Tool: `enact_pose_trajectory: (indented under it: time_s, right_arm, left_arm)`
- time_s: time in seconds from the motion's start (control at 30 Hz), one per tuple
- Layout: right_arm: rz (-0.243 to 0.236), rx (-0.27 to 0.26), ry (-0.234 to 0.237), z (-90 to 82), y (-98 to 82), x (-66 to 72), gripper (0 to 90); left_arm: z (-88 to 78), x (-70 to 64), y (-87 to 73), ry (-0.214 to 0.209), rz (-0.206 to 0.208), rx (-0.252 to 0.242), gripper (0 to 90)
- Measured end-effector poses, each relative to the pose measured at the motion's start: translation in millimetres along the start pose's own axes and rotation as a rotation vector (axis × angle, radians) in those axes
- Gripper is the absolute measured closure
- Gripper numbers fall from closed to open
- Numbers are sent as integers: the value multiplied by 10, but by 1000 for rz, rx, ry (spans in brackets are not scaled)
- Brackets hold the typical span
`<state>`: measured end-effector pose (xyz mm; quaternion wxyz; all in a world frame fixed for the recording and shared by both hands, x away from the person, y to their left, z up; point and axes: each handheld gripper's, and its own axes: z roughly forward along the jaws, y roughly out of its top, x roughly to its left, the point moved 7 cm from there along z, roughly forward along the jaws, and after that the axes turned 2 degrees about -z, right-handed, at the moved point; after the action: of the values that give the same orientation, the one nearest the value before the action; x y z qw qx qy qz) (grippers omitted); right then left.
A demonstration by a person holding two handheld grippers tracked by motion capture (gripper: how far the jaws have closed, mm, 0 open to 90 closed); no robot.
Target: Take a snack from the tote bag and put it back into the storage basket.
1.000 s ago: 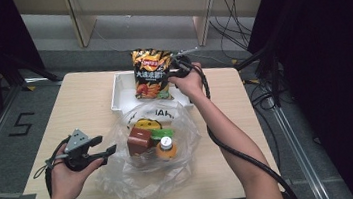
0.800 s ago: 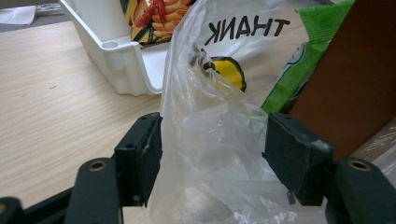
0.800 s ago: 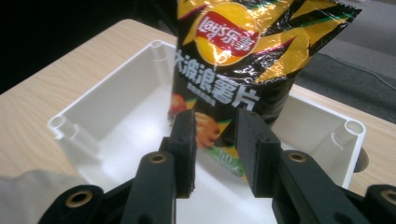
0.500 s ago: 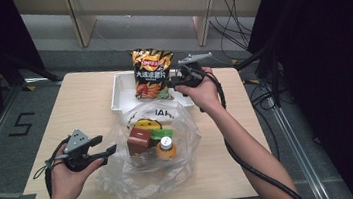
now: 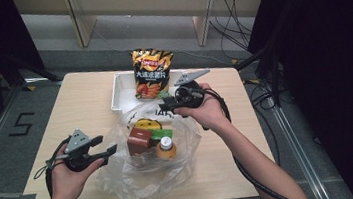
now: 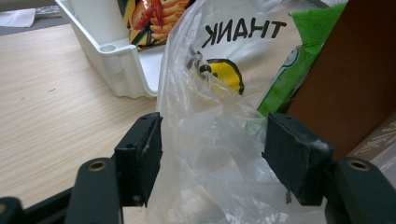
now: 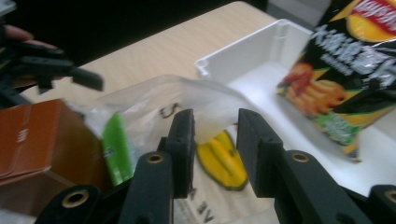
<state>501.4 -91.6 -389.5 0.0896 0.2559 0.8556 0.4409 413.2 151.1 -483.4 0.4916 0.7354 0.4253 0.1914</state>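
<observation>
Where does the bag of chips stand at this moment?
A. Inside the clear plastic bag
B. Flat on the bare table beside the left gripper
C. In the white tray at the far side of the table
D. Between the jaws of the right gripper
C: the bag of chips stands upright in the white tray, beyond the clear plastic bag.

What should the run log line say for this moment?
left gripper: open around plastic bag edge | right gripper: open, jaws just opening, at bag rim | chips bag: in white tray

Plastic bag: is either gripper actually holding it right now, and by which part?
Neither clearly grips the plastic bag. The left gripper straddles its near edge, open; the right gripper has its rim between just-opening fingers.
</observation>
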Motion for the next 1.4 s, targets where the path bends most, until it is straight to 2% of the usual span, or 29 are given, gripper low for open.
enact_pose_trajectory:
  time_s: [0.03,0.07,0.13,0.17,0.33,0.43,0.53,0.57,0.63,0.67,0.93,1.0,1.03,1.07,1.1,1.13,1.17,1.2,1.23,1.27,1.33,1.4]
  right_arm:
    - [3,7,22,0,-21,38,672]
    - [-9,17,30,1,-46,61,667]
    - [-13,30,40,1,-73,84,665]
    - [-19,38,85,26,-130,152,655]
    - [-29,78,121,67,-238,185,641]
    - [-37,92,173,95,-308,217,628]
    - [-40,96,185,100,-326,226,621]
    - [-36,115,205,103,-357,242,617]
    - [-17,111,213,113,-364,256,617]
    - [-34,120,235,125,-376,259,612]
    - [-30,129,246,177,-396,275,609]
    - [-28,147,251,181,-408,278,611]
    - [-42,148,255,191,-410,269,612]
    - [-16,150,253,196,-417,287,618]
    - [-29,172,256,195,-434,282,640]
    - [-50,161,259,214,-431,273,652]
    - [-24,177,260,201,-443,291,668]
    - [-24,177,260,201,-443,291,668]
    - [-45,188,265,211,-458,288,719]
    - [-45,188,265,211,-458,288,719]
    - [-80,184,287,225,-460,295,771]
    - [-65,195,283,209,-464,308,795]
  left_arm:
    - [0,0,0,0,0,0,365]
    - [-2,5,3,-1,13,1,365]
    - [-1,5,4,-1,12,0,364]
    - [0,4,4,-1,13,0,364]
    - [4,-2,3,-1,11,-1,365]
    - [3,1,2,0,10,0,365]
    - [4,2,0,0,7,0,365]
    - [5,2,-1,1,7,0,365]
    - [5,1,0,0,9,0,365]
    - [5,-1,-1,-1,8,1,365]
    - [4,4,-1,1,6,-1,365]
    - [3,5,-1,1,7,0,365]
    - [1,5,-1,1,8,1,365]
    - [1,5,-1,1,8,1,365]
    - [2,4,0,1,8,0,365]
    - [4,3,-1,1,7,0,365]
    - [5,3,-2,1,7,0,365]
    - [5,3,-2,1,7,0,365]
    - [5,3,-3,1,8,1,365]
    - [6,2,-3,1,8,1,365]
    - [6,3,-3,1,8,1,365]
    - [5,3,-2,1,8,0,365]
